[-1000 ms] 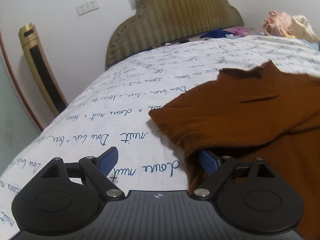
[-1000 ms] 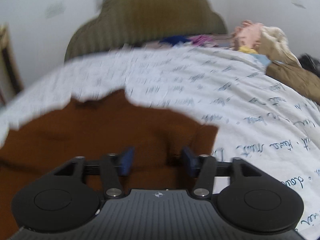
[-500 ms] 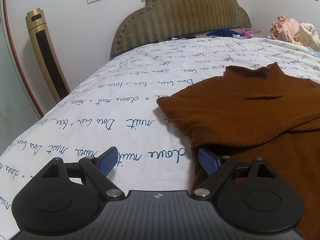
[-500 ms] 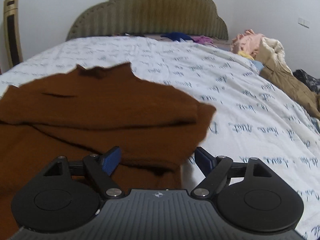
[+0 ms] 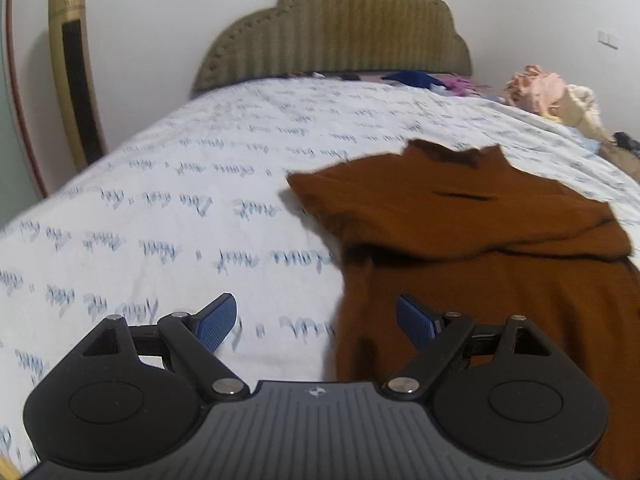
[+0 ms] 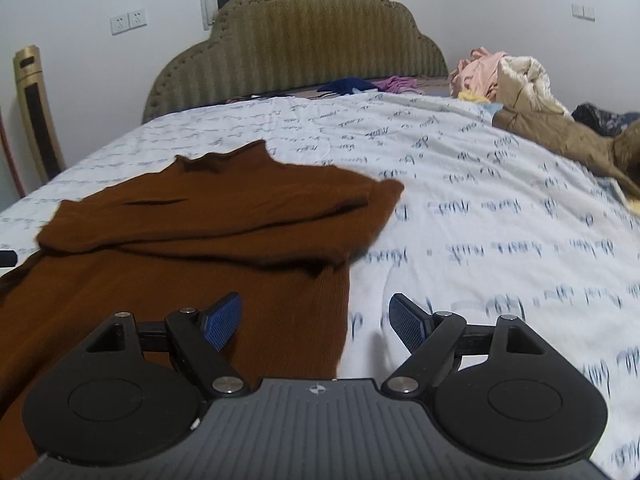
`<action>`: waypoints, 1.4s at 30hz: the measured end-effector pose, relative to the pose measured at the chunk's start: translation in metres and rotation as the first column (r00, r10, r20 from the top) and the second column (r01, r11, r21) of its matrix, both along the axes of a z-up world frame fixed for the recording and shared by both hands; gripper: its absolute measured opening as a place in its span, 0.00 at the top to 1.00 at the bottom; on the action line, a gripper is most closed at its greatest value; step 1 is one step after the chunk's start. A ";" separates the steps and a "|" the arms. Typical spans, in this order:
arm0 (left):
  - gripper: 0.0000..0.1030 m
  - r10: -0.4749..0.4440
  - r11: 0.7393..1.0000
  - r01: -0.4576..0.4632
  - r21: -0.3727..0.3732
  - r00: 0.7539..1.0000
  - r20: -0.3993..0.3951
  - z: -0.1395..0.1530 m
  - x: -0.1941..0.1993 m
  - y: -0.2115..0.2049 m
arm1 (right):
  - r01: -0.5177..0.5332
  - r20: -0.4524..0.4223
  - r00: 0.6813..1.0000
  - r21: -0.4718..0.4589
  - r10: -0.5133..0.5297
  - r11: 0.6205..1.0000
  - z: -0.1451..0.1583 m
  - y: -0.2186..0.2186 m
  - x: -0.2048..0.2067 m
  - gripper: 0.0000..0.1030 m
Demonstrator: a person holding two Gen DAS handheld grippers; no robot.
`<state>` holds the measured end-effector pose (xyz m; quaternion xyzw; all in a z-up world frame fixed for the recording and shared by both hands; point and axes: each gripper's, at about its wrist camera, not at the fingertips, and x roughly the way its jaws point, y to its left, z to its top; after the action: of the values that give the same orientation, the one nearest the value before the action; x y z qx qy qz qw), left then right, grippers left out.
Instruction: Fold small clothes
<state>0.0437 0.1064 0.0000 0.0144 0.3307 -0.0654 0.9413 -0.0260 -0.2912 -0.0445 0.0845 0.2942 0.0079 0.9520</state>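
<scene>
The sweater [image 6: 192,240] lies on the bed [image 6: 500,240], its sleeves folded across its chest. Behind it, the headboard [image 6: 296,40] stands at the wall. A clothes pile [image 6: 520,92] sits at the bed's far right corner (by the headboard), a tower fan [image 5: 74,72] left of the bed.

Brown knit top [image 5: 460,240] is lying flat on the bed right ahead of my fingers [image 6: 222,322], high neck pointing away from me. Both sleeves are folded in across the chest, making a thicker band up top. Its long body runs back under my fingers, side edges between each pair.
</scene>
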 end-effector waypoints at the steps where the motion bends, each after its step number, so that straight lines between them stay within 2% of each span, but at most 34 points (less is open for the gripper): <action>1: 0.15 -0.009 1.000 0.008 -0.011 1.000 -0.011 -0.001 -0.004 0.002 | 0.002 0.000 1.000 0.003 -0.002 1.000 -0.001 0.000 -0.006 0.23; 4: 0.15 -0.013 0.999 0.012 -0.040 0.999 -0.032 -0.007 -0.015 0.008 | 0.019 -0.011 1.000 0.042 -0.018 0.999 -0.005 -0.005 -0.023 0.23; 8: 0.15 -0.041 0.996 0.035 -0.078 0.997 -0.067 -0.015 -0.021 0.008 | 0.007 -0.028 1.000 0.148 -0.003 0.989 -0.011 -0.011 -0.041 0.25; 10: 0.15 -0.067 0.994 0.060 -0.086 0.995 -0.072 -0.018 -0.023 0.003 | -0.027 -0.038 0.999 0.226 0.037 0.974 -0.016 -0.013 -0.045 0.32; 13: 0.16 -0.107 0.992 0.102 -0.076 0.992 -0.065 -0.021 -0.027 -0.008 | -0.070 -0.043 0.995 0.350 0.091 0.934 -0.025 -0.014 -0.047 0.50; 15: 0.40 -0.150 0.984 0.141 -0.110 0.986 -0.075 -0.023 -0.029 -0.013 | -0.072 -0.046 0.994 0.398 0.098 0.915 -0.029 -0.012 -0.045 0.78; 16: 0.62 -0.163 0.981 0.152 -0.118 0.983 -0.083 -0.024 -0.029 -0.015 | -0.066 -0.051 0.994 0.418 0.096 0.906 -0.031 -0.013 -0.044 0.87; 17: 0.83 -0.159 0.982 0.149 -0.114 0.984 -0.085 -0.024 -0.030 -0.017 | -0.056 -0.049 0.995 0.425 0.085 0.904 -0.032 -0.012 -0.044 0.88; 18: 0.91 -0.155 0.983 0.145 -0.110 0.984 -0.086 -0.023 -0.030 -0.018 | -0.043 -0.045 0.997 0.421 0.069 0.906 -0.031 -0.012 -0.045 0.88; 21: 0.94 -0.156 0.980 0.145 -0.135 0.985 -0.070 -0.011 -0.035 -0.015 | -0.029 -0.017 0.999 0.424 0.039 0.905 -0.023 -0.013 -0.052 0.89; 26: 0.94 -0.215 0.957 0.220 -0.188 0.976 0.047 0.038 -0.047 -0.009 | -0.081 0.072 0.996 0.516 0.051 0.853 0.009 -0.030 -0.071 0.89; 31: 0.94 -0.186 0.955 0.198 -0.222 0.980 0.076 0.064 -0.010 -0.012 | -0.080 0.096 0.995 0.488 0.037 0.869 0.026 -0.037 -0.047 0.89; 35: 0.94 -0.106 0.979 0.113 -0.167 0.993 0.050 0.051 0.030 -0.019 | -0.014 0.078 0.997 0.368 -0.016 0.930 0.025 -0.034 -0.020 0.89; 40: 0.93 -0.022 0.999 0.022 -0.033 1.000 -0.003 0.013 0.062 -0.024 | 0.045 0.010 0.999 0.268 -0.050 0.962 0.005 -0.036 0.015 0.89; 42: 0.93 -0.011 0.998 0.010 -0.058 1.000 -0.019 0.004 0.064 -0.017 | 0.061 -0.024 0.998 0.270 -0.056 0.961 -0.005 -0.037 0.021 0.88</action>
<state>0.1078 0.0892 0.0040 -0.0118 0.3377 -0.0799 0.9378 -0.0052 -0.3284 -0.0493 0.2222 0.2954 0.0192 0.9290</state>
